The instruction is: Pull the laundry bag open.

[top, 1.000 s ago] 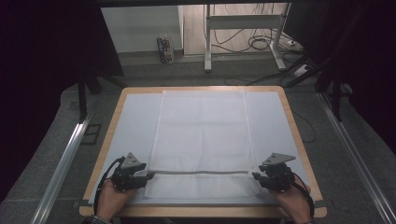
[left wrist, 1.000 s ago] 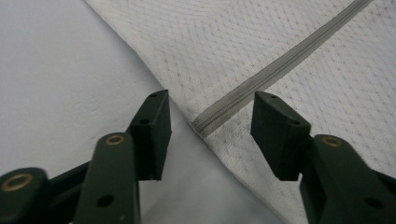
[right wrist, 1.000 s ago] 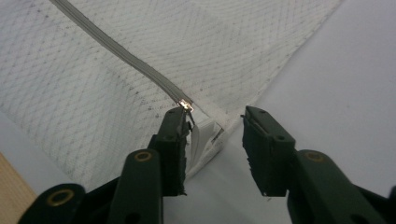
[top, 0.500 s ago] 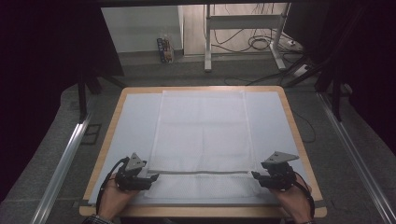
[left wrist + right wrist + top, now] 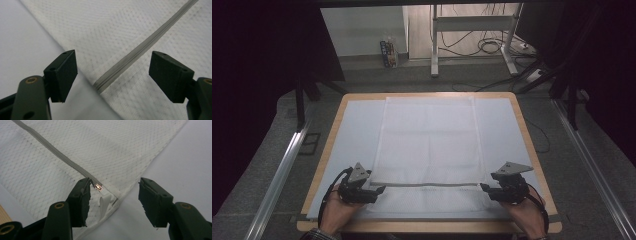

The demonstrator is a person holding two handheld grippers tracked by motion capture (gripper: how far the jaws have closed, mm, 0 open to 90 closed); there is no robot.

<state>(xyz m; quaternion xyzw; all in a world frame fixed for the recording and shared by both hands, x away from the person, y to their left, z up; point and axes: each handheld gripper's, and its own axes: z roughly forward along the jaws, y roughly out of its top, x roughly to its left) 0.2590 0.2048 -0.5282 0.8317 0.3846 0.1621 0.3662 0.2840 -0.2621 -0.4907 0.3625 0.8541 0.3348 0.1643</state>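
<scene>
A white mesh bag (image 5: 429,145) lies flat on the white-covered table (image 5: 354,135), with a grey zipper (image 5: 427,184) running across its near part. My left gripper (image 5: 378,190) is at the zipper's left end (image 5: 98,86). Its jaws (image 5: 113,62) have just been opening and stand open, with the zipper between them untouched. My right gripper (image 5: 486,188) is at the zipper's right end. Its jaws (image 5: 114,185) have also just been opening and are open. The slider (image 5: 98,186) and white pull tab (image 5: 103,201) lie just beside its left pad.
The table's wooden rim (image 5: 532,150) frames the white cover. Metal rails (image 5: 279,175) run along the floor on both sides. Behind the table stand a white frame leg (image 5: 434,40), loose cables (image 5: 492,47) and a small pack (image 5: 387,52) on the floor.
Both grippers' jaws stand wider apart than a second ago, off the zipper ends. The left hand has shifted slightly; the right hand and the bag have stayed put.
</scene>
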